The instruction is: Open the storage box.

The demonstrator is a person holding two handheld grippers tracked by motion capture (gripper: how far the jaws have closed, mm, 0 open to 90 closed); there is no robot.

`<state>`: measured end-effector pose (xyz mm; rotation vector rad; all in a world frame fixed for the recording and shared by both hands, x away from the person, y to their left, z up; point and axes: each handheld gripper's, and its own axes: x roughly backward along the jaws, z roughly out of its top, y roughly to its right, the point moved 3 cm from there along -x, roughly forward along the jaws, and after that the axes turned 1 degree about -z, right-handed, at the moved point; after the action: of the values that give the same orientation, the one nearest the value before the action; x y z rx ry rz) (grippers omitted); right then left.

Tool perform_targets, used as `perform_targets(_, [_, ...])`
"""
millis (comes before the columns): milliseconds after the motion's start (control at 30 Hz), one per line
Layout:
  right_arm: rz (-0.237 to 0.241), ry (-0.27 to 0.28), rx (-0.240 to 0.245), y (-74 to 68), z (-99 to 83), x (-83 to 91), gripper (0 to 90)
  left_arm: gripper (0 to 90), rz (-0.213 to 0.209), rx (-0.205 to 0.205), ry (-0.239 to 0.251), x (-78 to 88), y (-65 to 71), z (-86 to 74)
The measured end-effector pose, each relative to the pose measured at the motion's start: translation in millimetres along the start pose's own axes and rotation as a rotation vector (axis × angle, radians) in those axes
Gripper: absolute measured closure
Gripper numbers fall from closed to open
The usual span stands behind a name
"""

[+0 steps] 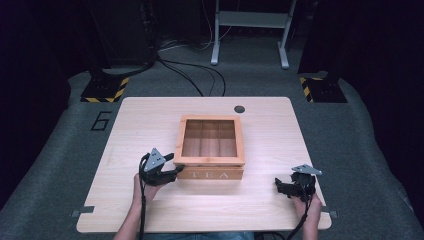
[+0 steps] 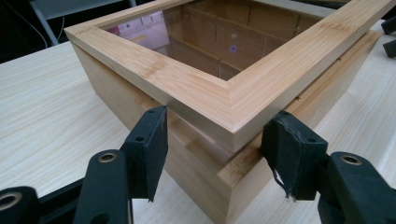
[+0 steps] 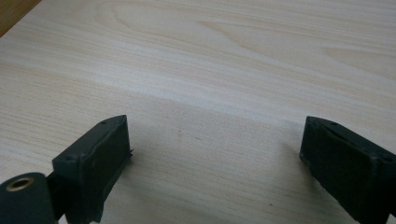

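Observation:
A wooden tea box (image 1: pixel 210 174) with "TEA" on its front stands in the middle of the table, under a glass-paned lid (image 1: pixel 212 161). My left gripper (image 1: pixel 173 164) is at the box's near left corner. In the left gripper view that corner of the lid (image 2: pixel 205 88) juts between the two black pads (image 2: pixel 149 140), one at each side; the gripper (image 2: pixel 215 149) looks open around it. The lid corner sits a little proud of the box body. My right gripper (image 1: pixel 279 186) rests near the table's front right, open, with only bare wood between its jaws (image 3: pixel 215 154).
The pale wooden table (image 1: pixel 150 120) has a dark round grommet (image 1: pixel 239 108) behind the box. Beyond it, on grey carpet, are cables, a grey frame's legs (image 1: pixel 250 30) and two stand bases with yellow-black tape (image 1: pixel 102 90). Inside the box, dividers form compartments.

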<state>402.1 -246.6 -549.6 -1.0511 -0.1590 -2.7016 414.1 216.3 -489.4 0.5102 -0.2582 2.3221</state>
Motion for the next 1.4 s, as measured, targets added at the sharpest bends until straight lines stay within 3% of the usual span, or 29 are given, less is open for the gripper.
perform_targets(167, [-0.001,-0.002,0.000,0.0,0.0,0.1,7.9,39.5,0.037,-0.003,0.021,-0.4,-2.5,7.9])
perform_targets(333, [-0.001,-0.002,0.001,0.0,0.0,0.1,7.9,38.9,0.052,0.020,0.043,-3.3,-9.8,16.5])
perform_targets(600, [0.000,-0.002,0.000,0.1,0.0,0.2,7.9,43.0,0.096,-0.021,0.085,-4.5,-12.0,30.6])
perform_targets(833, [0.001,-0.001,0.001,0.1,0.0,0.1,8.0,48.7,0.124,-0.033,0.118,-2.0,-16.8,46.5])
perform_targets(1167, [0.002,0.000,0.000,0.2,0.0,0.1,8.0,53.6,0.158,-0.053,0.135,0.0,-23.2,69.9])
perform_targets(1400, [0.002,0.000,0.000,0.2,0.0,0.1,8.0,54.9,0.159,-0.057,0.117,0.8,-28.0,83.4])
